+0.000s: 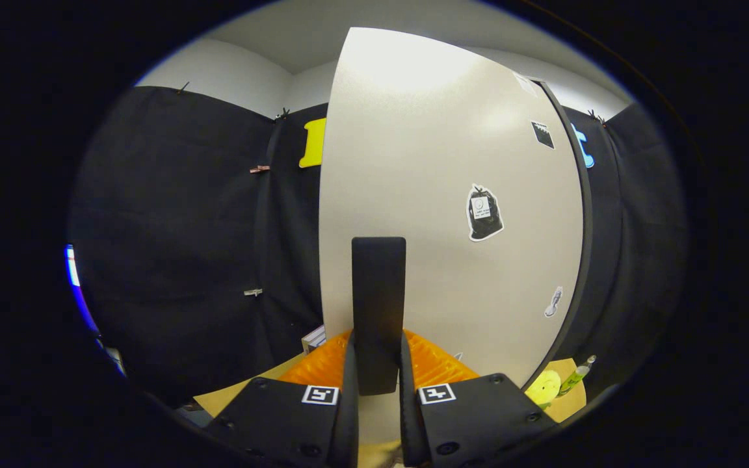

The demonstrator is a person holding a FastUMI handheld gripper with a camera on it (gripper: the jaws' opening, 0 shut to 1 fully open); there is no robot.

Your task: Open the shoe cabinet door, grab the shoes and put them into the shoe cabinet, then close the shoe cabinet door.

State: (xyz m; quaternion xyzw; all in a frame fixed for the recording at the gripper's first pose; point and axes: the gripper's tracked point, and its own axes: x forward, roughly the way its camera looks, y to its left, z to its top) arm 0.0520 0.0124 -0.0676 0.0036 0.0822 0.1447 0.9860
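The hand-held gripper [378, 374] is clamped on the dark handle [378, 305] of the cabinet door [426, 195]; a crooked pull may let the handle slip out.

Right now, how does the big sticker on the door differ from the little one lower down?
The big sticker is mostly black with a white outline and a small white label on it; the little sticker is pale grey. The big one sits mid-door; the little one is lower, nearer the door's right edge. Both are stuck flat on the pale door. The tool grips the door's black handle.
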